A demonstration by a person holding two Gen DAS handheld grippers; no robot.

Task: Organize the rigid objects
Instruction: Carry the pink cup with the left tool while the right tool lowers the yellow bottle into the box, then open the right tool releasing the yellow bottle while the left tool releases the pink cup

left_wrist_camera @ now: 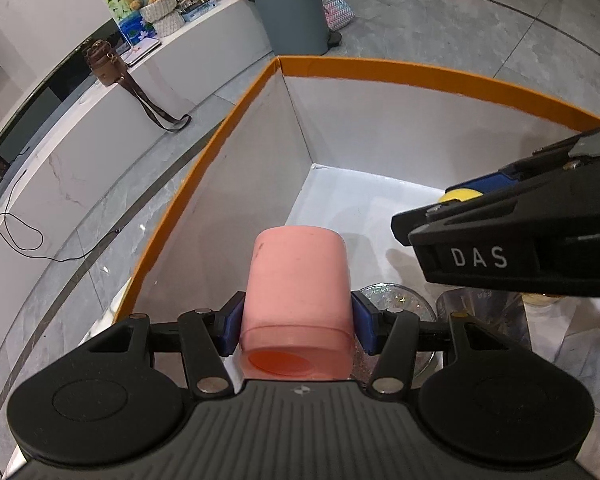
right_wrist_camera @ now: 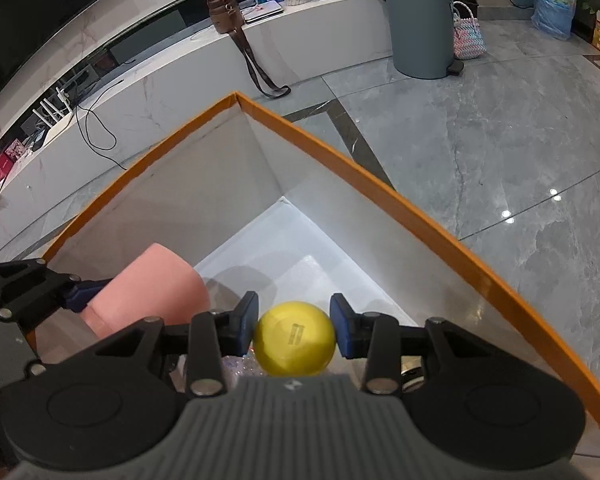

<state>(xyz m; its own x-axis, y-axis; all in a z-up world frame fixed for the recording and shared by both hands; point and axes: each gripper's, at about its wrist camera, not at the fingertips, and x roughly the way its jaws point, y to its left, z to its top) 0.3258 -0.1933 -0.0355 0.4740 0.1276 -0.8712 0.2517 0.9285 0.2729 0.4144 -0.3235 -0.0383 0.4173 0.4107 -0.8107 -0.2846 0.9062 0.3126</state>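
A: The left gripper [left_wrist_camera: 296, 322] is filling the bottom of the left wrist view, and its blue pads [left_wrist_camera: 229, 330] are pressing on both sides of a pink cup [left_wrist_camera: 298, 300], so it is clamped on that cup.

B: How is the cup sitting?

A: It is lying tipped, its closed end pointing away toward the middle of the frame and its open mouth facing the camera. It is hanging over the inside of a box with an orange rim [left_wrist_camera: 420, 76], whose white walls are filling the centre. At the right edge the right gripper [left_wrist_camera: 460, 196] is reaching in, with a sliver of a yellow ball [left_wrist_camera: 458, 195] showing between its fingers. Below it, at lower right, some clear glassware [left_wrist_camera: 400, 300] is lying on the box floor, too hidden to tell more.

B: And the right wrist view?

A: The right gripper [right_wrist_camera: 294, 330] is squeezing the yellow ball [right_wrist_camera: 294, 338] between its blue pads [right_wrist_camera: 247, 326], low in the centre of the frame, above the box floor. The pink cup [right_wrist_camera: 148, 292] is showing at lower left, held by the left gripper [right_wrist_camera: 76, 292]. The orange rim [right_wrist_camera: 380, 176] is running diagonally across the frame. A grey-green bin [right_wrist_camera: 418, 20] is standing on the tiled floor at upper right.
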